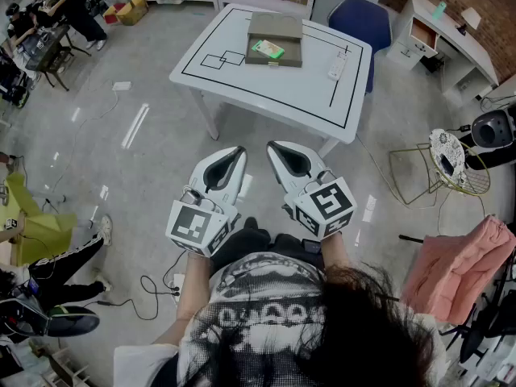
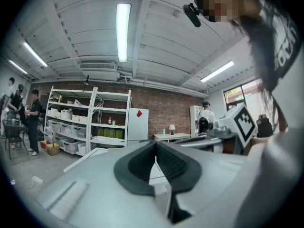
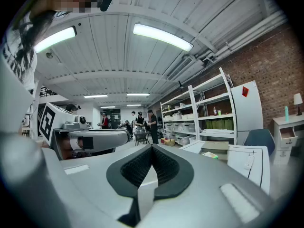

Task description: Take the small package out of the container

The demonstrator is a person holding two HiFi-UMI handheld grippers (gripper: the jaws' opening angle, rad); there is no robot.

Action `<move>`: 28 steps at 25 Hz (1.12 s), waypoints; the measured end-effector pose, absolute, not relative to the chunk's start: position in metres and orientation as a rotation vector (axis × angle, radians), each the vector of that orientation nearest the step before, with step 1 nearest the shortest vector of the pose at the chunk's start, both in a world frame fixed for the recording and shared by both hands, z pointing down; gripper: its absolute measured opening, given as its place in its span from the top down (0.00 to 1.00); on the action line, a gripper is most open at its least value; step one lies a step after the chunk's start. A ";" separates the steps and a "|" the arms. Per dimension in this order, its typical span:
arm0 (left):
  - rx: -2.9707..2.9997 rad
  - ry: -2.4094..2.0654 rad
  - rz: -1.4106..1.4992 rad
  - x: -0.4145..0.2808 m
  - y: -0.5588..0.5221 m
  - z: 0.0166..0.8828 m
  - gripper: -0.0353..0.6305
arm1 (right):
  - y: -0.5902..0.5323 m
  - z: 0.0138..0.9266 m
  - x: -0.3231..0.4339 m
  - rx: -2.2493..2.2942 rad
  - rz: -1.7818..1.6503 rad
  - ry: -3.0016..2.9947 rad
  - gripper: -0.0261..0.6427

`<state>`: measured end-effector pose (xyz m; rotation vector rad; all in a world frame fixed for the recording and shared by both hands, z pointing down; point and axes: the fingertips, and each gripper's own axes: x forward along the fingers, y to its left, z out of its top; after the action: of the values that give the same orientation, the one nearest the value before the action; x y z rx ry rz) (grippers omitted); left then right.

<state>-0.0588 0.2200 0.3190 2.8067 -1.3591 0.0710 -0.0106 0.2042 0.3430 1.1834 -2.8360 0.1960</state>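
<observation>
While the person holds both tools close to the body, the left gripper [image 1: 239, 151] has its jaws pressed together on nothing, and so has the right gripper [image 1: 273, 146]. Far ahead, the green small package [image 1: 267, 49] lies at the container's [image 1: 274, 26] near edge on the white table [image 1: 242, 87].

The grey left gripper [image 2: 155, 143] fills the lower frame, dark-padded jaws meeting at the tips, nothing between. White metal shelves [image 2: 76, 122] stand middle left

Too small to tell whether the small package [image 1: 266, 49] lies in or atop the container [image 1: 274, 29].
</observation>
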 end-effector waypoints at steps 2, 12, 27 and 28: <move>2.802 -1.356 0.064 -0.062 0.215 0.319 0.95 | 0.199 0.343 -0.013 1.188 0.197 -2.834 0.97; 2.822 -1.299 0.053 -0.071 0.191 0.322 0.95 | 0.176 0.346 -0.025 1.209 0.261 -2.843 0.97; 2.826 -1.218 0.044 -0.120 0.164 0.331 0.95 | 0.156 0.357 -0.063 1.287 0.342 -2.810 0.97; 2.821 -1.215 0.040 -0.122 0.163 0.332 0.95 | 0.156 0.359 -0.065 1.287 0.346 -2.803 0.97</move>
<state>-0.1217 0.1631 0.3319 2.8212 -1.2149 0.0401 -0.0648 0.1562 0.3591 1.2865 -2.8028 0.3458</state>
